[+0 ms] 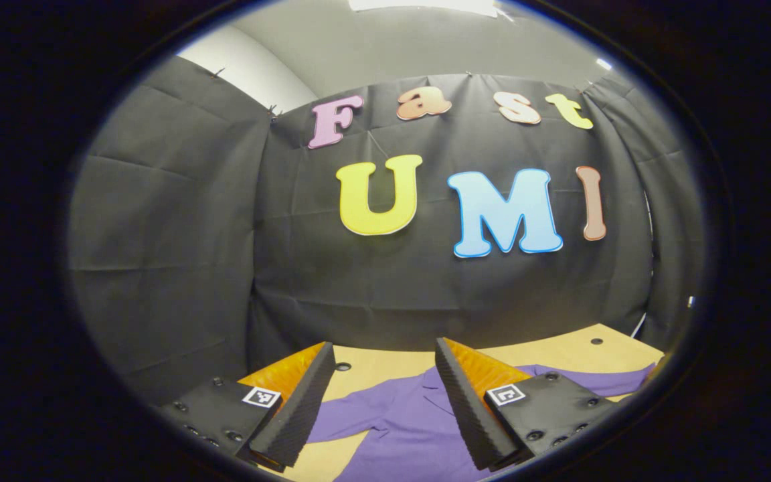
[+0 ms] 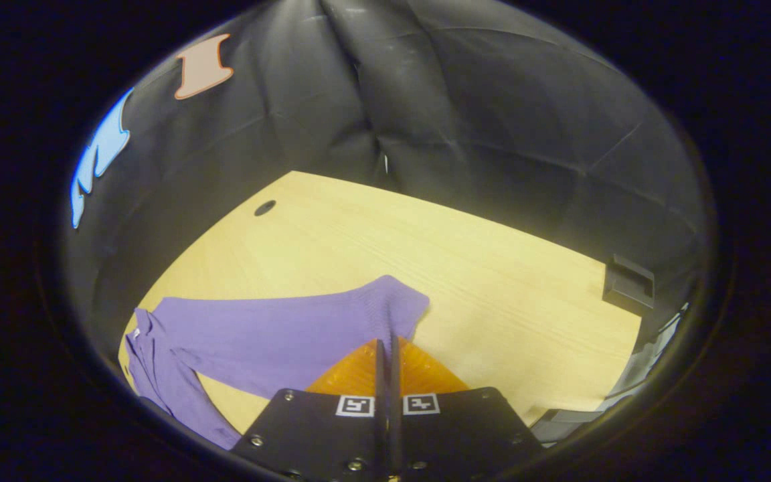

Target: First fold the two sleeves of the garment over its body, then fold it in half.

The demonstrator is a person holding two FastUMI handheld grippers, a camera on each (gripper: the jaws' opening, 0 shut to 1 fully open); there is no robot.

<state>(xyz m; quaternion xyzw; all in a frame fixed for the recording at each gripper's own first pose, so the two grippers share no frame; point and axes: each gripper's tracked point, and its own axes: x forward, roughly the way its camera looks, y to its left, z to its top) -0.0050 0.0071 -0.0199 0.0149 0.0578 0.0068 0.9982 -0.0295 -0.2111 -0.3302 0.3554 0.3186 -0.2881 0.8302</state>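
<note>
on the pale wooden table (image 2: 492,268) a purple garment (image 2: 278,341) is lying flat, one sleeve (image 2: 332,321) stretching out toward the right gripper (image 2: 387,348). that gripper's fingers are pressing together, seemingly pinching the sleeve's cuff edge. across the left gripper view, the left gripper (image 1: 385,395) is hanging with its fingers spread wide above the garment's collar area (image 1: 419,395), gripping nothing.

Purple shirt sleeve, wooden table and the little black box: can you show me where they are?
purple sleeve (image 2: 278,335), right gripper view, middle of the outstretched sleeve.
wooden table (image 2: 492,281), right gripper view, bare top.
black box (image 2: 628,281), right gripper view, its front face.
</note>
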